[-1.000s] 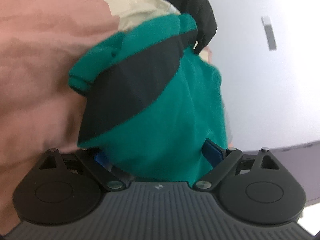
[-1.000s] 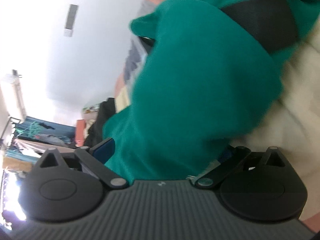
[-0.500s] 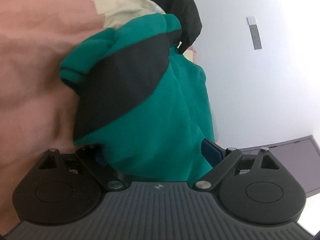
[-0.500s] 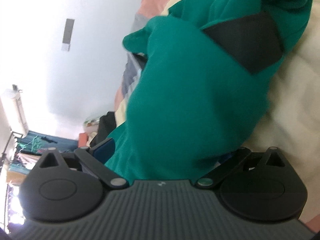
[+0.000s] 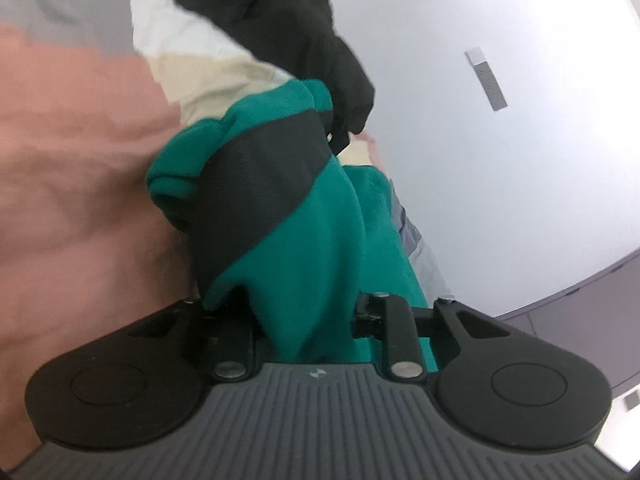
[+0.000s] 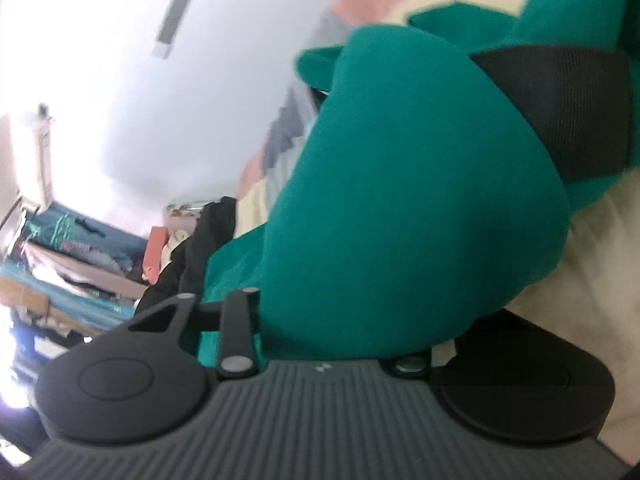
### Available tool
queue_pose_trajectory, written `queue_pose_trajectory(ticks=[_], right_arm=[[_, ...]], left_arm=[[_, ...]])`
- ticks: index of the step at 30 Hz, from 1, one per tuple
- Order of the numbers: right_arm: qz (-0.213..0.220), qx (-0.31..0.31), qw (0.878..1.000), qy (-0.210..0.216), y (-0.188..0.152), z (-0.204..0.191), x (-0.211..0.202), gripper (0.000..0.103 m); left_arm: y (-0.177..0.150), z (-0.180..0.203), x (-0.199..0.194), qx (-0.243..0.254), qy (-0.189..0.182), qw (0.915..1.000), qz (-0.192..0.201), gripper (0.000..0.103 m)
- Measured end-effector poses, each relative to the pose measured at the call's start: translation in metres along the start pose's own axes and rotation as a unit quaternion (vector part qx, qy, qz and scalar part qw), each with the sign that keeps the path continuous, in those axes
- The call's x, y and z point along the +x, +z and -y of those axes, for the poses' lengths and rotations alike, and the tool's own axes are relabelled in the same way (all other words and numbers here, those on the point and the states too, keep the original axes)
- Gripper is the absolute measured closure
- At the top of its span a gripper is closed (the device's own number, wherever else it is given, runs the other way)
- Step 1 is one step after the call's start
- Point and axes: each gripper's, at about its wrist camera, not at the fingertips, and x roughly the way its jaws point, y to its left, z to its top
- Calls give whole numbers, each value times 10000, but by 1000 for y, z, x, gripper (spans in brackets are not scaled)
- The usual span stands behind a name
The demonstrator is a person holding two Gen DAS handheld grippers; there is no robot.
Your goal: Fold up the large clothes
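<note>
The left hand-held gripper (image 5: 308, 320) is showing a dark grey ribbed body with a small pale mark at its top middle. Two black round housings are sitting at lower left and lower right of the frame. Black link bars with silver pivot screws are running upward. The right hand-held gripper (image 6: 332, 332) is looking the same.
</note>
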Motion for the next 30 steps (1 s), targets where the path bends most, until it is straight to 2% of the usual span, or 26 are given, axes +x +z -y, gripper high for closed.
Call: queue_pose_trajectory(ticks=[8,14,18,19,21,22,26,30], right_arm=[[-13,-479,9986,219,-17,-22,-57,64],[83,-483,9979,435,-33,-19,-108,64],[22,-230,9994,265,-39,-12,-110,51],[-13,-233,9994,252,-38,-13,-107,48],[-45,-342,9989,302,-38,-16,-107,46],[-39,-404,9985,358,-38,-19,-110,43],[98,-453,9967,670,-39,-20,-122,43],[280,-645,9942,811,-36,-27,-127,43]], left_arm=[[-11,14,-55,377,70,9993,-26,76],[-32,19,-100,619,64,9979,-160,75],[-34,17,-98,615,179,9974,-339,67],[-33,17,-96,584,187,9974,-372,62],[-31,15,-95,499,93,9979,-403,56],[-29,15,-96,474,24,9981,-395,55],[-27,21,-108,494,-255,9980,-304,54],[-25,30,-114,629,-543,9964,-159,54]])
